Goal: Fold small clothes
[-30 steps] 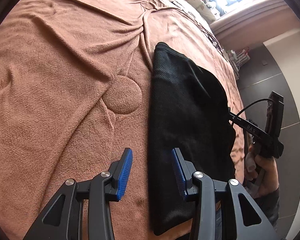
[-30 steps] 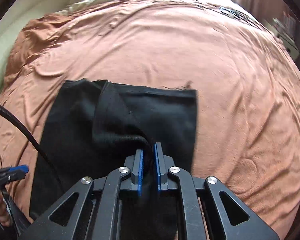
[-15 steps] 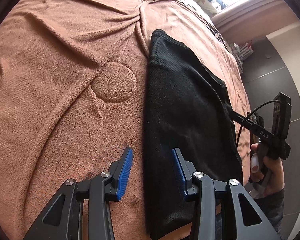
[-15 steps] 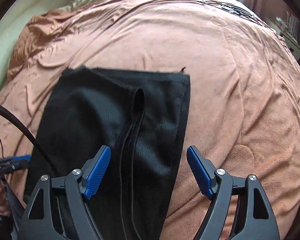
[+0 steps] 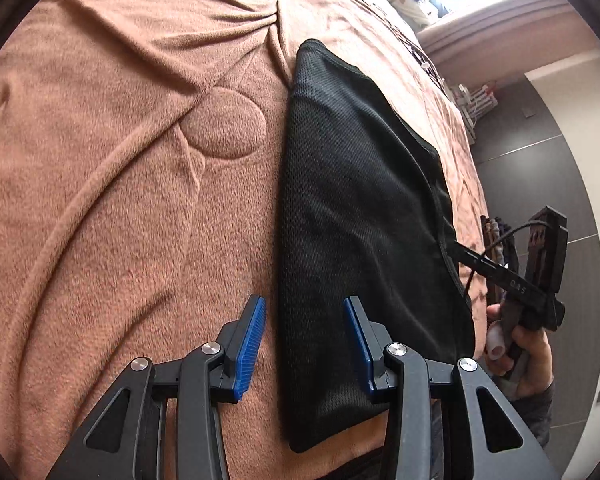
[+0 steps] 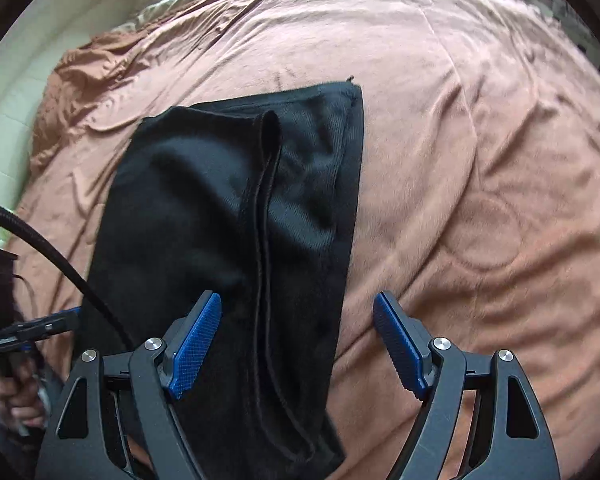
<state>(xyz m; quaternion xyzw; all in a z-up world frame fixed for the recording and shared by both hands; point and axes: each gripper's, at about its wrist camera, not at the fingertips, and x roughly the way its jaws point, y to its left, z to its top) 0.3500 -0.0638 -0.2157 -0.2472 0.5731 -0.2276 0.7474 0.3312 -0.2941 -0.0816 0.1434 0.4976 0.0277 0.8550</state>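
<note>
A black garment, soft, light and limp, is laid folded on the blanket. Both the left gripper and right gripper are released, empty. The six o'clock hem is best pinched.

Folded garment lies on the blanket, centre-left of the right wrist view. Right gripper sits at the lower centre over its near edge; left gripper straddles the garment's left edge.

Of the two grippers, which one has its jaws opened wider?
The right gripper: its blue pads stand far apart above the black garment. The left gripper keeps a narrower gap over the garment's edge.
</note>
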